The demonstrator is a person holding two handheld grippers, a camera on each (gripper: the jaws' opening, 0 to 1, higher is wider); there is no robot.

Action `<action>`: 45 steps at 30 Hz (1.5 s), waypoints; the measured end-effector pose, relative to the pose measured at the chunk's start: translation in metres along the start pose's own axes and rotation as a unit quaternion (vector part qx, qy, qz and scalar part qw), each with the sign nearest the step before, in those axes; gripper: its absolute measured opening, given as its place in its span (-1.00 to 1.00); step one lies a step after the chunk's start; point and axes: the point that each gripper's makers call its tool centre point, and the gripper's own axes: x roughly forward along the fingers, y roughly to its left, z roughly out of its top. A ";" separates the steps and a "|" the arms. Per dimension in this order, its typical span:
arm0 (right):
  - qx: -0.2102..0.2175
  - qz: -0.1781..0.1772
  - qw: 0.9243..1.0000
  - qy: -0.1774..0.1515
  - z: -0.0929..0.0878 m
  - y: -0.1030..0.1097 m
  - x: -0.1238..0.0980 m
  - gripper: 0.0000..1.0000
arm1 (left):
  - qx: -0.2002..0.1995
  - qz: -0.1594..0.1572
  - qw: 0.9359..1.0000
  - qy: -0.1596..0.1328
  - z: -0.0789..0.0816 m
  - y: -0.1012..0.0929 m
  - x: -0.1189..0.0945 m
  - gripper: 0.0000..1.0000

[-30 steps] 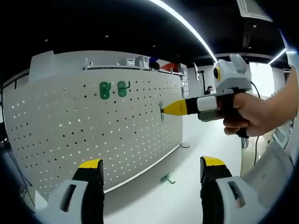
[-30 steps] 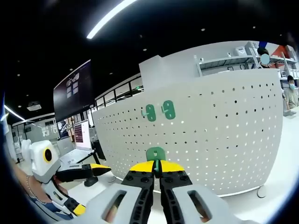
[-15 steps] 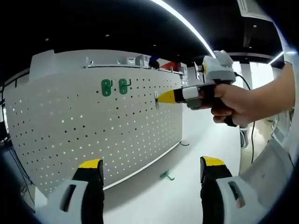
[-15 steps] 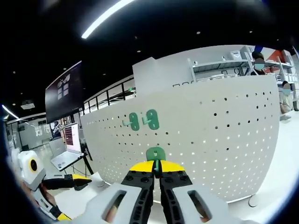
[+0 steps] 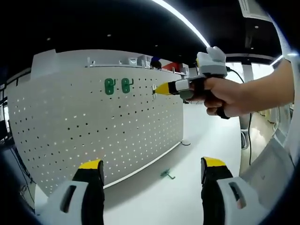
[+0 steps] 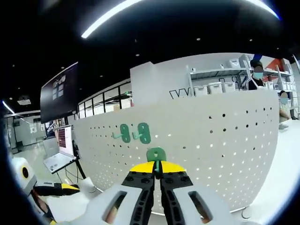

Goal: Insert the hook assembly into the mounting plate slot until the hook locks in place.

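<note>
the right gripper [image 6: 157, 169] pinches a green hook [image 6: 156, 154] in its closed tips, holding it up near the top row of the pegboard [image 5: 93, 126], beside two mounted hooks [image 5: 117, 86], probably to seat it. the left gripper [image 5: 150, 171] hangs back with jaws spread, holding nothing; another hook [image 5: 166, 175] lies on the table [image 5: 187, 197].

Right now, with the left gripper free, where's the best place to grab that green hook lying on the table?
Probably by its long straight shank, coming from above. The green hook lies flat on the white table in front of the pegboard, so only its top is exposed. The left gripper is open; closing across the thin shank looks safer than pinching the bent end.
</note>
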 end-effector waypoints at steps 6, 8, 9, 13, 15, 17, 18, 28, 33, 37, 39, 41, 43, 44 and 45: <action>-0.008 -0.003 1.000 -0.007 0.008 -0.002 0.007 -0.99 | 0.001 0.004 1.000 0.002 -0.004 0.001 -0.005 0.75; -0.013 -0.006 1.000 -0.010 0.010 -0.003 0.009 -0.99 | -0.003 0.005 1.000 0.002 -0.006 0.002 -0.007 0.75; -0.012 -0.009 1.000 -0.010 0.011 -0.004 0.010 -0.99 | -0.002 0.005 1.000 0.002 -0.007 0.002 -0.008 0.75; -0.022 -0.016 1.000 -0.016 0.015 -0.007 0.013 -0.99 | -0.002 0.007 1.000 0.006 -0.010 0.004 -0.011 0.74; -0.025 -0.018 0.999 -0.017 0.016 -0.008 0.015 -0.99 | -0.002 0.009 1.000 0.004 -0.010 0.004 -0.013 0.74; -0.024 -0.020 0.999 -0.019 0.018 -0.009 0.016 -0.99 | -0.003 0.011 1.000 0.002 -0.009 0.006 -0.015 0.74; -0.027 -0.023 0.999 -0.020 0.020 -0.010 0.017 -0.99 | -0.003 0.012 1.000 0.003 -0.009 0.007 -0.016 0.74; -0.039 -0.033 0.998 -0.034 0.033 -0.019 0.030 -0.99 | -0.005 0.019 1.000 0.005 -0.013 0.010 -0.022 0.73; -0.049 -0.039 0.997 -0.046 0.039 -0.022 0.033 -0.99 | -0.013 0.027 1.000 0.005 -0.013 0.016 -0.024 0.73; -0.048 -0.041 0.997 -0.048 0.040 -0.023 0.037 -0.99 | -0.010 0.028 1.000 0.006 -0.014 0.016 -0.025 0.73; -0.047 -0.041 0.997 -0.049 0.041 -0.023 0.038 -0.99 | -0.013 0.028 0.999 0.008 -0.015 0.016 -0.026 0.73; -0.048 -0.042 0.997 -0.050 0.041 -0.023 0.039 -0.99 | -0.013 0.030 0.999 0.010 -0.017 0.017 -0.027 0.72; -0.043 -0.042 0.997 -0.052 0.041 -0.023 0.041 -0.99 | -0.014 0.030 0.999 0.011 -0.017 0.017 -0.028 0.71; -0.043 -0.041 0.997 -0.052 0.041 -0.023 0.042 -0.99 | -0.013 0.031 0.999 0.011 -0.017 0.018 -0.029 0.71; -0.044 -0.041 0.997 -0.052 0.041 -0.022 0.043 -0.99 | -0.013 0.032 0.999 0.011 -0.017 0.019 -0.029 0.70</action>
